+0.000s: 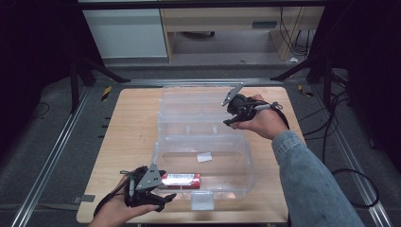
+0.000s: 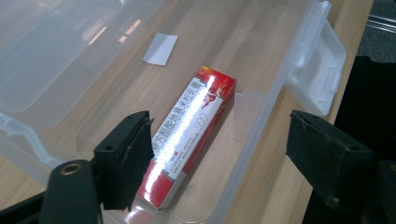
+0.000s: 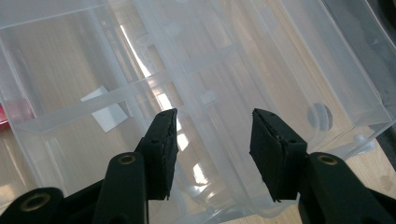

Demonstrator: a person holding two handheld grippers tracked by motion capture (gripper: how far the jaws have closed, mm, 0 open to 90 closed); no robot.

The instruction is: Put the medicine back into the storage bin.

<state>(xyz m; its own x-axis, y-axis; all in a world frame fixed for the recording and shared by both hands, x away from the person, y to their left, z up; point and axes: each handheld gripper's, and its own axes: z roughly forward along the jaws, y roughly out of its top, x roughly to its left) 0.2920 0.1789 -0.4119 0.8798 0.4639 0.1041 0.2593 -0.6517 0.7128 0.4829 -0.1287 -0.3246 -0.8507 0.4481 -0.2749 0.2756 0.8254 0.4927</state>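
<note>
My left claw point(image 2: 219, 140) is released, its jaws spread wide astride the near wall of the clear plastic box point(image 2: 261, 126): one jaw inside, one outside over the wooden tabletop point(image 2: 275, 186). The red toothpaste carton point(image 2: 191, 135) lies flat on the box floor just beside my inner jaw, its long side running close along that wall; I cannot tell whether the jaw touches it. Ahead of the carton the floor is open up to a small white label point(image 2: 160, 48). The box's latch flap point(image 2: 317, 70) juts out ahead of my outer jaw.

My right claw point(image 3: 212, 149) is also released, holding nothing, hovering over the hinged lid point(image 3: 280, 70) that lies open behind the box, with its rim just below my jaws.
</note>
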